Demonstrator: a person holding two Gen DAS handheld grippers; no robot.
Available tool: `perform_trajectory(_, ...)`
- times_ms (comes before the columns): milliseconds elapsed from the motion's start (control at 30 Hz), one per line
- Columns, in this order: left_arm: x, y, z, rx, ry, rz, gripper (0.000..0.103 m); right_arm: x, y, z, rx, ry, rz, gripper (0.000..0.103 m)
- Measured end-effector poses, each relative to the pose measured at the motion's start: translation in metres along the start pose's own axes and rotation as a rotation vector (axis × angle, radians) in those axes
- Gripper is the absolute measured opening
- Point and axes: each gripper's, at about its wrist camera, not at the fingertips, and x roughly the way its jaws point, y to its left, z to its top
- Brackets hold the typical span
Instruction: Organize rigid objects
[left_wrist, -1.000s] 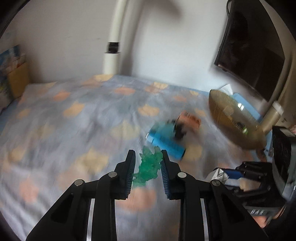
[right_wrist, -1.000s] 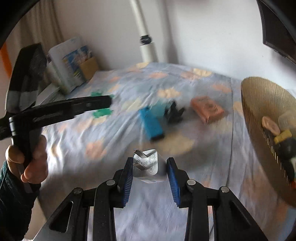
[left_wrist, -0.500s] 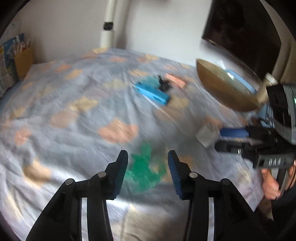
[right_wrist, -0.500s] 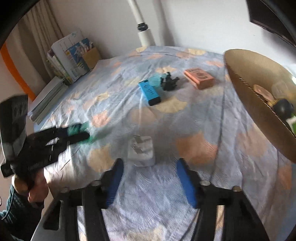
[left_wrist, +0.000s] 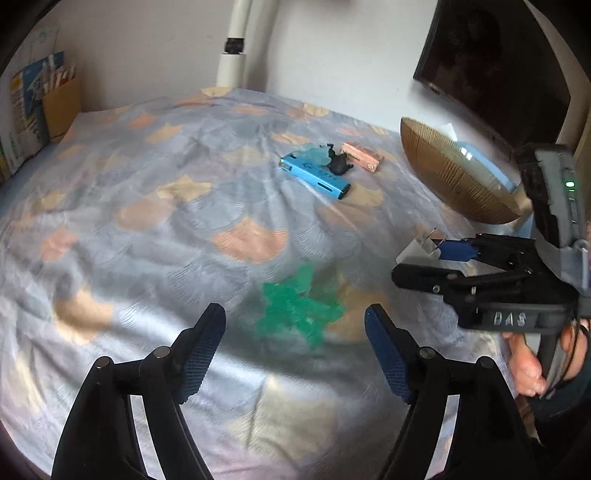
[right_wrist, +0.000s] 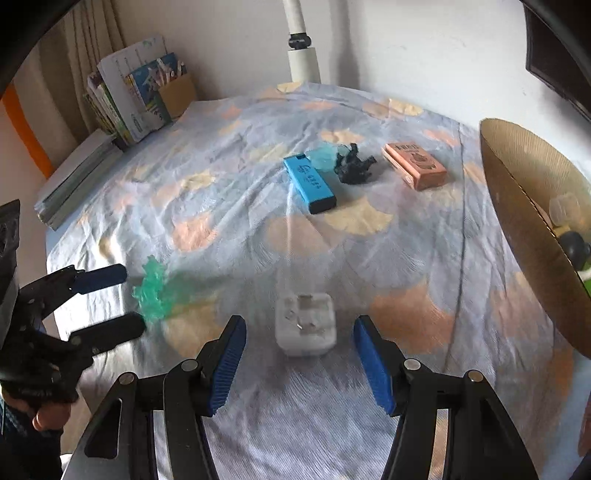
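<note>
A green translucent toy (left_wrist: 295, 310) lies on the patterned bedspread (left_wrist: 147, 206) between the tips of my left gripper (left_wrist: 293, 315). Its jaws are opening and the pads do not touch the toy. A white plug charger (right_wrist: 306, 332) rests prongs up between the pads of my right gripper (right_wrist: 300, 326), which stands open and clear of it. The right wrist view shows the left gripper (right_wrist: 135, 300) around the green toy (right_wrist: 153, 291). Farther back lie a blue box (right_wrist: 308, 182), a black figure (right_wrist: 354, 170) and a pink box (right_wrist: 413, 166).
A golden bowl (right_wrist: 524, 206) with several small items in it stands at the right. Books and a cardboard holder (right_wrist: 140, 99) line the far left. A white pole (left_wrist: 232, 55) rises at the back, and a dark screen (left_wrist: 491, 66) hangs on the wall.
Both grippers held their objects a second ago; both have opened. The green toy and the charger now lie on the bedspread near its front edge, away from the blue box.
</note>
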Motion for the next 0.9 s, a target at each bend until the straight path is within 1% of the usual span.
perform_trajectory(33,0.004,-0.005,0.003,0.016,0.002,0.021,0.076,0.001,0.001,0.001,-0.003,-0.002,0.0,0.055)
perform_trajectory(67,0.007,-0.008,0.004,0.029,0.006,0.04,0.074,0.001,0.003,0.001,-0.014,-0.006,-0.007,0.04)
perform_trajectory(100,0.01,-0.01,0.006,0.039,0.013,0.068,0.06,0.002,0.007,0.001,-0.037,-0.009,-0.026,0.036)
perform_trajectory(133,0.015,-0.012,0.008,0.051,0.028,0.088,0.049,0.002,0.01,0.001,-0.062,-0.01,-0.055,0.029)
perform_trajectory(167,0.016,-0.012,0.009,0.051,0.031,0.073,0.046,0.002,0.012,0.001,-0.082,-0.011,-0.079,0.026)
perform_trajectory(267,0.012,-0.014,0.01,0.058,0.006,0.096,0.045,-0.003,0.01,-0.003,-0.095,-0.021,-0.063,0.026)
perform_trajectory(333,0.007,-0.016,0.012,0.055,-0.012,0.094,0.045,-0.009,0.006,-0.005,-0.087,-0.033,-0.053,0.026)
perform_trajectory(433,-0.018,-0.027,0.026,0.054,-0.116,0.093,0.045,-0.029,-0.004,-0.006,-0.065,-0.063,-0.067,0.026)
perform_trajectory(533,-0.049,-0.048,0.054,0.079,-0.241,0.092,0.045,-0.066,-0.019,0.0,-0.059,-0.142,-0.118,0.026)
perform_trajectory(567,-0.061,-0.057,0.066,0.092,-0.288,0.072,0.045,-0.081,-0.026,0.003,-0.068,-0.163,-0.153,0.026)
perform_trajectory(633,-0.074,-0.074,0.088,0.111,-0.357,0.025,0.045,-0.106,-0.04,0.011,-0.085,-0.196,-0.233,0.026)
perform_trajectory(667,-0.078,-0.086,0.102,0.123,-0.385,-0.003,0.046,-0.12,-0.052,0.015,-0.081,-0.216,-0.272,0.026)
perform_trajectory(700,-0.077,-0.096,0.113,0.133,-0.395,-0.029,0.046,-0.137,-0.07,0.022,-0.056,-0.24,-0.306,0.026)
perform_trajectory(767,-0.066,-0.121,0.138,0.154,-0.397,-0.079,0.046,-0.153,-0.096,0.03,-0.001,-0.256,-0.329,0.026)
perform_trajectory(833,-0.046,-0.14,0.155,0.161,-0.366,-0.13,0.046,-0.161,-0.126,0.033,0.072,-0.254,-0.333,0.026)
perform_trajectory(867,-0.032,-0.148,0.163,0.161,-0.337,-0.174,0.046,-0.161,-0.138,0.032,0.105,-0.24,-0.322,0.026)
perform_trajectory(900,-0.02,-0.154,0.169,0.16,-0.312,-0.2,0.046,-0.158,-0.151,0.03,0.14,-0.214,-0.29,0.026)
